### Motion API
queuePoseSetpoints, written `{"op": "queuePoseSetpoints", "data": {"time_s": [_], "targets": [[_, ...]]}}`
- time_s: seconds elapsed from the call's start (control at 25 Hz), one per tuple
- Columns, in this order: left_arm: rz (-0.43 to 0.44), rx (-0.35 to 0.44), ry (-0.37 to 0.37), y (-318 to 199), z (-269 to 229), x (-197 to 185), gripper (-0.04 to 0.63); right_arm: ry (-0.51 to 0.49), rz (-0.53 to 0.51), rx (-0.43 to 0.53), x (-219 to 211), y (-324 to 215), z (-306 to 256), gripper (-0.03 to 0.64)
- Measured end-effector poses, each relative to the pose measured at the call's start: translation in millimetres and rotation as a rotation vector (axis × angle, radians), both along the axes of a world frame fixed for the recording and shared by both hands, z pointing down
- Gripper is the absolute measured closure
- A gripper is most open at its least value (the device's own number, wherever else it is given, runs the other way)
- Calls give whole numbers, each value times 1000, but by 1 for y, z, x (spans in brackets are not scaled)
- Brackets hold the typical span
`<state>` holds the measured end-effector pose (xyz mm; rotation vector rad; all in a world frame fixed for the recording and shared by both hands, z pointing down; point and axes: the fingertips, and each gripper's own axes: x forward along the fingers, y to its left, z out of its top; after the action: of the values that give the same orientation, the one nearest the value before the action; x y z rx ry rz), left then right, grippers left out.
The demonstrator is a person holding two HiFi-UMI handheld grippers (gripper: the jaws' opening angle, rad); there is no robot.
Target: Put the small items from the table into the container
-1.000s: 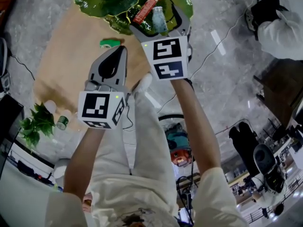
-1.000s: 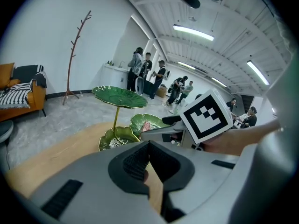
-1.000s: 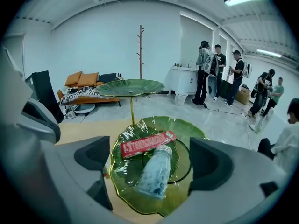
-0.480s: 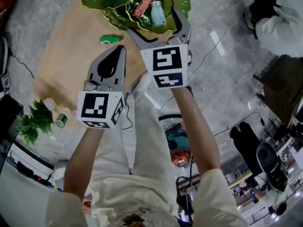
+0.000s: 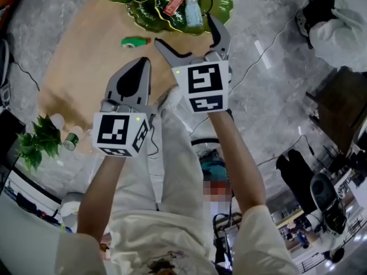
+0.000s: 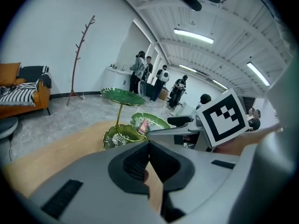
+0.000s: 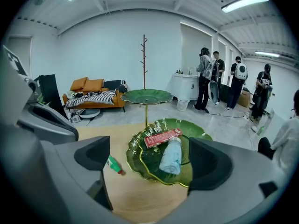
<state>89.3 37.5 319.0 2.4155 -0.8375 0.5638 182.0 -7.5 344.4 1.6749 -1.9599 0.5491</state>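
Right gripper [image 5: 186, 34] hangs with its jaws wide apart and nothing between them, just before the container [image 7: 142, 161], probably because it is free for the next pick. That container is a glossy green dish in leaf shape with a thin gold rim, standing on the wooden counter [image 7: 145, 197]. In it lie a flat red packet [image 7: 162, 137] and a pale blue bottle [image 7: 171, 156] on its side. One small green tube [image 7: 113, 165] with a red end lies on the bare wood just left of the dish, not yet inside. Left gripper [image 5: 142, 65] is lower in the frame, jaws pressed together, empty.
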Motion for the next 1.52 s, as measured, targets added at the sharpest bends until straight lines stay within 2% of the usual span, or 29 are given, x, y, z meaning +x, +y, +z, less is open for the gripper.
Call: {"op": "queuePoseSetpoints", "data": {"time_s": [0.52, 0.72, 0.84, 1.0, 1.52], "targets": [[-28, -27, -14, 2, 15, -30, 588, -14, -124, -23, -63, 20, 19, 91], [-42, -55, -28, 0, 28, -48, 588, 49, -176, -48, -80, 21, 38, 160], [-56, -63, -37, -6, 36, -58, 588, 93, -195, -61, -82, 16, 50, 265], [-70, -72, -40, -15, 43, -67, 588, 141, -230, -72, -85, 11, 64, 349], [-92, -105, -41, -28, 70, -83, 588, 175, -386, -190, -112, 4, 131, 383]]}}
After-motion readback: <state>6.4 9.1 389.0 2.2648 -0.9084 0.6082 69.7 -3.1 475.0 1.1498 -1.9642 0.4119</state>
